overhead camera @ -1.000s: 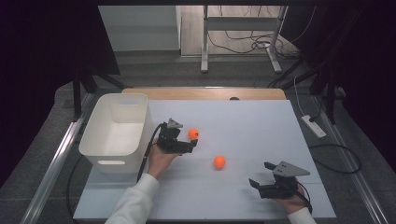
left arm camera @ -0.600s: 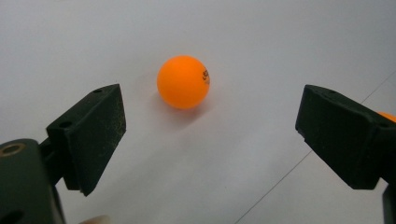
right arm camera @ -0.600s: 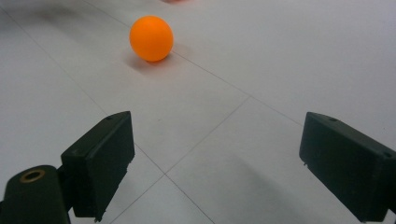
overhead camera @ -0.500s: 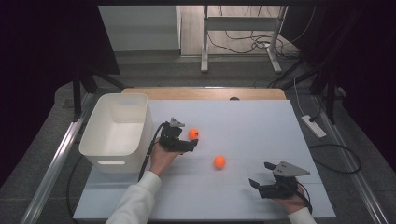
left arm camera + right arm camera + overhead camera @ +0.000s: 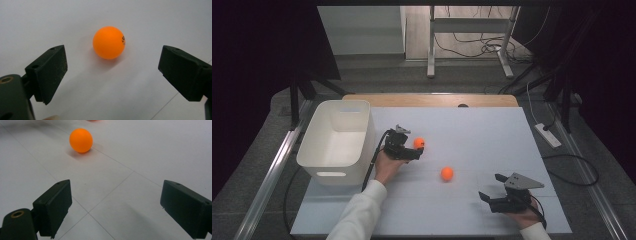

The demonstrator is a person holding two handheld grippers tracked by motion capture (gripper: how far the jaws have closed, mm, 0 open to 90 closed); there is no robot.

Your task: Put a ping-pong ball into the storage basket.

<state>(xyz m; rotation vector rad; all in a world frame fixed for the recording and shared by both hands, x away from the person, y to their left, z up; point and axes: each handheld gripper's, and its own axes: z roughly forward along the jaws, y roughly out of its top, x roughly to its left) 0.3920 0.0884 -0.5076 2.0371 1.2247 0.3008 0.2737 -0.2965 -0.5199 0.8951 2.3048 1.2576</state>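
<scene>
Two orange balls lie on the white table. One ball (image 5: pixel 418 143) (image 5: pixel 109 42) rests just ahead of my left gripper (image 5: pixel 416 151) (image 5: pixel 111 75), whose jaws stand wide open on either side of it without touching. The second ball (image 5: pixel 447 173) (image 5: pixel 81 140) sits mid-table, well ahead and left of my right gripper (image 5: pixel 492 187) (image 5: pixel 115 207), which is open and holds nothing near the front right of the table.
A white rectangular bin (image 5: pixel 337 140) stands at the table's left edge, right beside my left hand. A cable trails from the left gripper along the bin. A wooden strip (image 5: pixel 432 100) borders the far edge; a power strip (image 5: pixel 548 135) lies on the floor at right.
</scene>
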